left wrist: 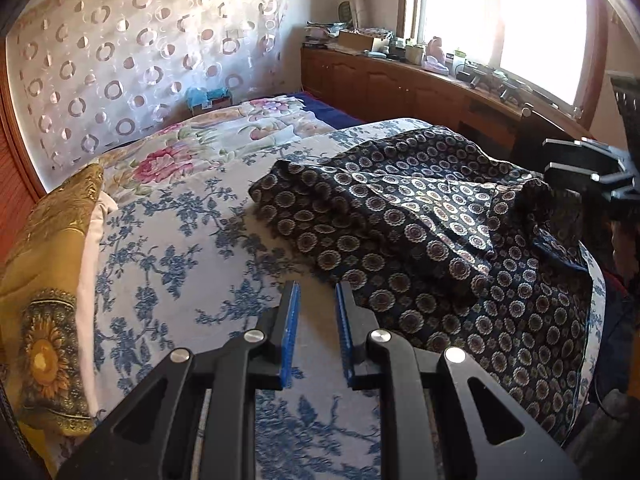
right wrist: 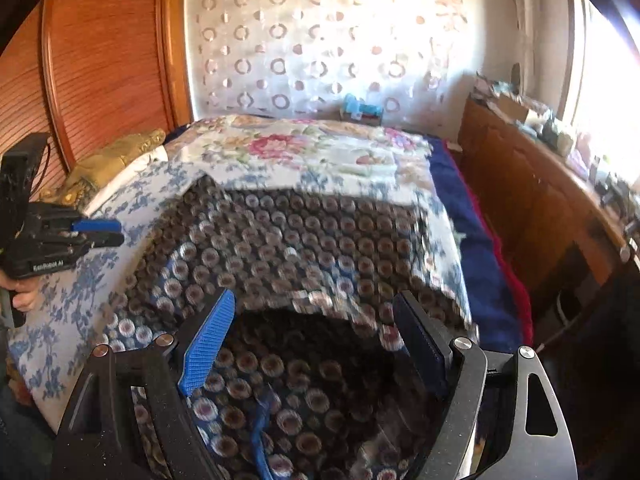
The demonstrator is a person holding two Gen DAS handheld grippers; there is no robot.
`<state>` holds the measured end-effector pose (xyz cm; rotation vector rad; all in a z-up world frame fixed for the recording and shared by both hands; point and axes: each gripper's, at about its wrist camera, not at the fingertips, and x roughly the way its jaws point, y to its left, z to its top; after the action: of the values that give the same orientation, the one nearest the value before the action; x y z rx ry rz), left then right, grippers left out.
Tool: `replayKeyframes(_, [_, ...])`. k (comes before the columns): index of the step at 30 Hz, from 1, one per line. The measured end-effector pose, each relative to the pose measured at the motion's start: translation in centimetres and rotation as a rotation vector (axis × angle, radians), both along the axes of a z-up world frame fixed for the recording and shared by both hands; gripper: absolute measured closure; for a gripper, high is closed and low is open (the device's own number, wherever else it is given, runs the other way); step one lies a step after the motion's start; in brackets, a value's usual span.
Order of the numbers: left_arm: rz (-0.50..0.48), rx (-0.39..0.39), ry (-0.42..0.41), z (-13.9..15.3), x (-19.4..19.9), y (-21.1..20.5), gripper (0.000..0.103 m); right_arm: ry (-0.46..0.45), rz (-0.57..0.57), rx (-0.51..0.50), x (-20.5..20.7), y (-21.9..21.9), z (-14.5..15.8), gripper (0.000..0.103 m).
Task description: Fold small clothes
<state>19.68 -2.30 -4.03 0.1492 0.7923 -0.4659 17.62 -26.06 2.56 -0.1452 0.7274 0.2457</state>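
Dark navy garment (left wrist: 420,232) with round floral medallions, rumpled on bed, both grippers' fingers apart

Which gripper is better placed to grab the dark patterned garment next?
Right. The right gripper is open directly over the dark patterned garment; the left gripper points at bare bedsheet beside its edge.

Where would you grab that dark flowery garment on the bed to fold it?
Probably the near hem of the dark garment, coming in low from the bed's foot: it lies flat on the blue-flowered sheet, just ahead of the open left gripper.
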Motion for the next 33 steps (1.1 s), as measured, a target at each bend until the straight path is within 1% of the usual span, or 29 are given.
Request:
replayKeyframes(3, [0.001,-0.016,-0.001,0.1,0.3,0.5,0.086,-0.017,0.001,-0.014,0.3,0.7,1.0,0.020])
replayKeyframes(6, [0.000,-0.027,-0.005,0.2,0.4,0.8,0.086,-0.037,-0.017,-0.088,0.4,1.1,1.8,0.020])
replayKeyframes(8, [-0.003,-0.029,-0.007,0.2,0.4,1.0,0.086,-0.039,-0.039,-0.119,0.4,0.7,2.1,0.020])
replayKeyframes(11, [-0.004,-0.035,-0.009,0.2,0.5,1.2,0.086,-0.030,-0.105,-0.150,0.1,-1.1,2.6,0.020])
replayKeyframes(14, [-0.003,-0.038,-0.008,0.1,0.5,1.3,0.086,-0.033,-0.162,-0.132,-0.6,-3.0,3.2,0.020])
replayKeyframes(17, [-0.001,-0.043,-0.002,-0.2,0.7,1.3,0.086,-0.037,-0.164,-0.094,-1.0,-3.3,3.7,0.020])
replayKeyframes(20, [0.001,-0.040,-0.001,-0.4,0.7,1.2,0.086,-0.021,-0.119,-0.068,-0.6,-2.1,3.2,0.020])
replayKeyframes(24, [0.006,-0.042,-0.003,-0.4,0.5,1.4,0.086,0.023,-0.008,-0.033,0.6,1.2,1.6,0.020])
replayKeyframes(29, [0.022,-0.042,-0.007,-0.3,0.1,2.0,0.086,0.117,0.146,-0.002,2.3,6.5,-2.1,0.020])
replayKeyframes(31, [0.030,-0.044,-0.005,-0.4,0.0,2.4,0.086,0.156,0.195,-0.008,2.8,8.4,-3.5,0.023])
replayKeyframes(33, [0.036,-0.049,0.001,-0.6,0.0,2.7,0.086,0.190,0.242,-0.019,3.2,10.1,-4.7,0.025])
